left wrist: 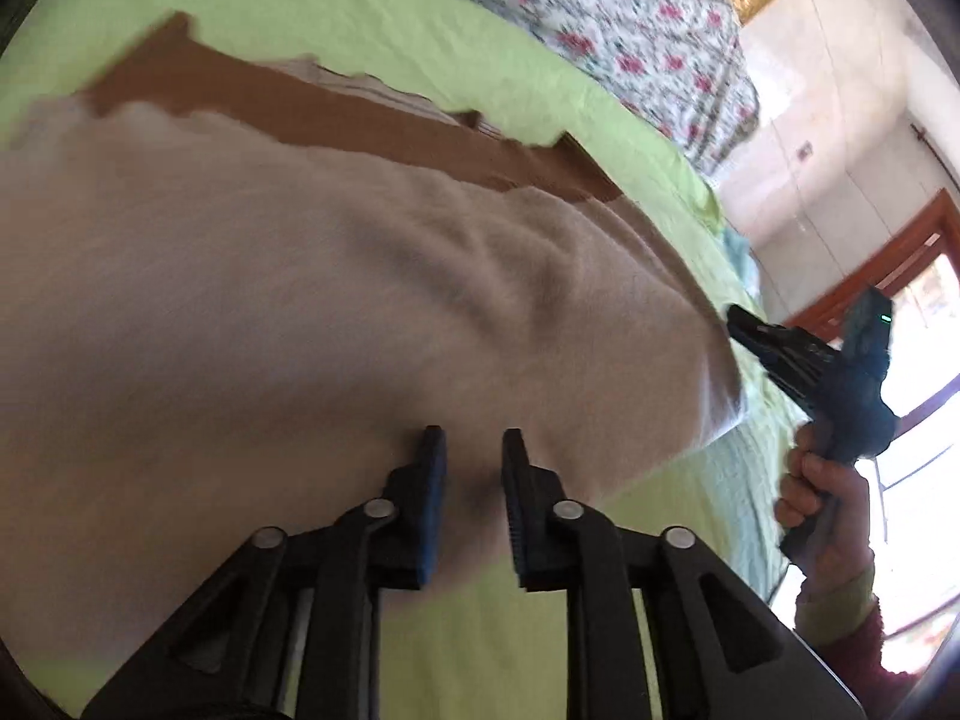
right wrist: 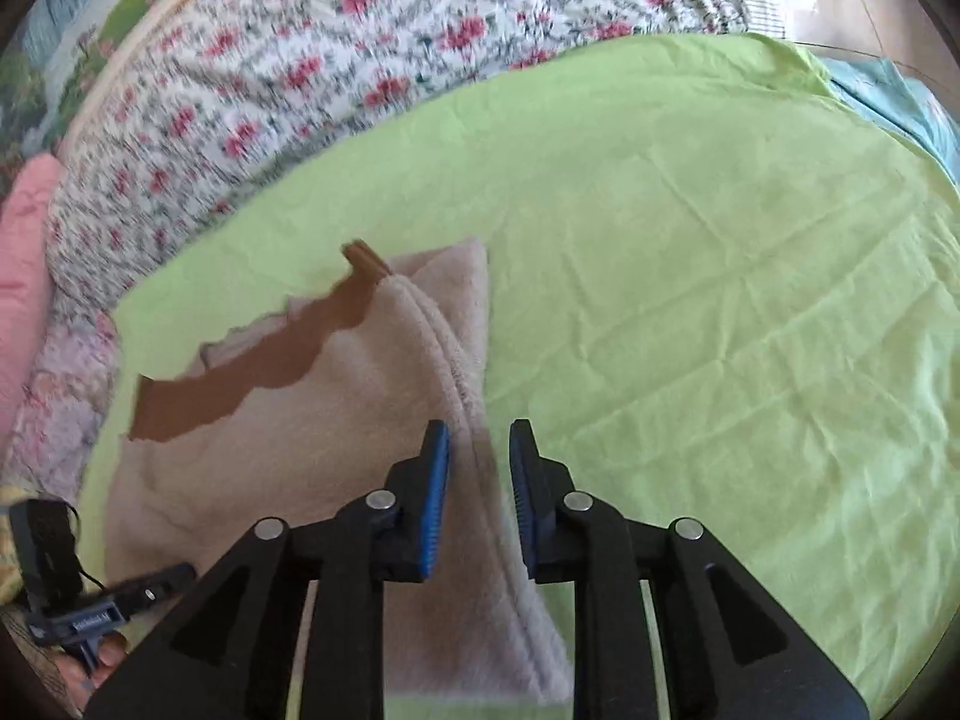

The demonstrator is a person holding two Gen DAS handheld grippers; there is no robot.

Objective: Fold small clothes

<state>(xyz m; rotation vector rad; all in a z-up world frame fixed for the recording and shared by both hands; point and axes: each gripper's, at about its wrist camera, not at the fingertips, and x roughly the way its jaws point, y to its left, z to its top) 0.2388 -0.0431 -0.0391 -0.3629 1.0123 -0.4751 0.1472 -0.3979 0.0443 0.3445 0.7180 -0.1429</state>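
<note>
Two claws at the edges of a beige garment on a green-sheeted bed.

Our left claw [left wrist: 474, 450] stands narrow, jaws apart over the beige fleece garment [left wrist: 300, 300], at its near hem; our right claw [right wrist: 480, 444] straddles the garment's seamed edge, also narrow, perhaps not yet pinching, though blur hampers us. We should bite both layers squarely before lifting, keeping the brown trim [right wrist: 240, 372] aligned. The green sheet [right wrist: 690, 300] lies open beyond; the floral quilt [right wrist: 300, 60] crowds the far side.
</note>
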